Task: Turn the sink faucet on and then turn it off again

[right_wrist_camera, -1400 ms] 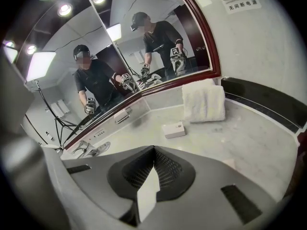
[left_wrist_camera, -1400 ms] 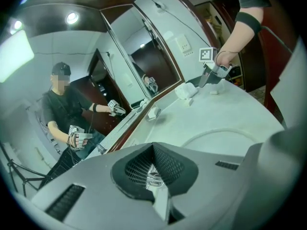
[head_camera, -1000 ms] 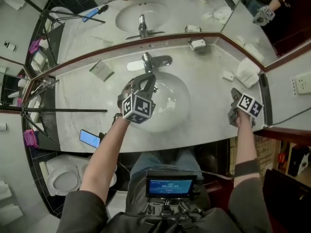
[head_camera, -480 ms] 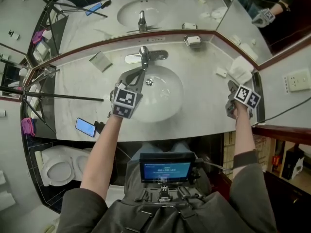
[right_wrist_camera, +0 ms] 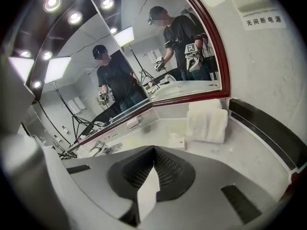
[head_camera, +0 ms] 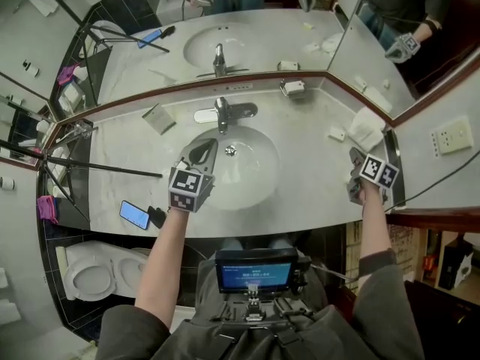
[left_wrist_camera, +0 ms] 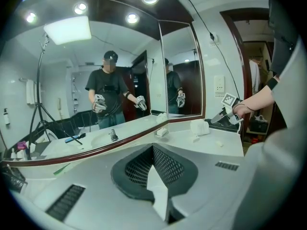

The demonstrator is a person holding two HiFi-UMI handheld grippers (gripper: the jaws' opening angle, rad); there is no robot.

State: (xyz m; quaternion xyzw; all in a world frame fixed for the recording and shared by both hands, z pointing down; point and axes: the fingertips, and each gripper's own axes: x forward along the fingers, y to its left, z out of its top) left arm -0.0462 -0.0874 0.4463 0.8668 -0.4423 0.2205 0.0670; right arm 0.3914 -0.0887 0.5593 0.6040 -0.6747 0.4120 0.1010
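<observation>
Two grippers are up over the marble surface (head_camera: 315,137), and both have their jaws pressed together with nothing between them, as each gripper view shows plainly. The left gripper (head_camera: 208,147) hangs over the front-left rim of the sink basin (head_camera: 271,163). The right gripper (head_camera: 355,160) sits well apart from it at the surface's right end, near the front edge and just in front of a folded white towel (head_camera: 366,130).

The faucet (head_camera: 223,113) stands at the back edge of the surface, centred behind the basin, with its spout reaching forward over the bowl. Its chrome base runs sideways along the back edge. No stream of water can be made out, so I cannot tell whether the tap is on or off.

From the left gripper the faucet lies straight ahead towards the mirror (head_camera: 255,28) and a little to the right, with only the basin's back rim between them. That gripper is much the nearer of the two, so any turn of the tap looks likely to fall to it. A phone (head_camera: 135,214) lies at the front-left edge, clear of that path.
</observation>
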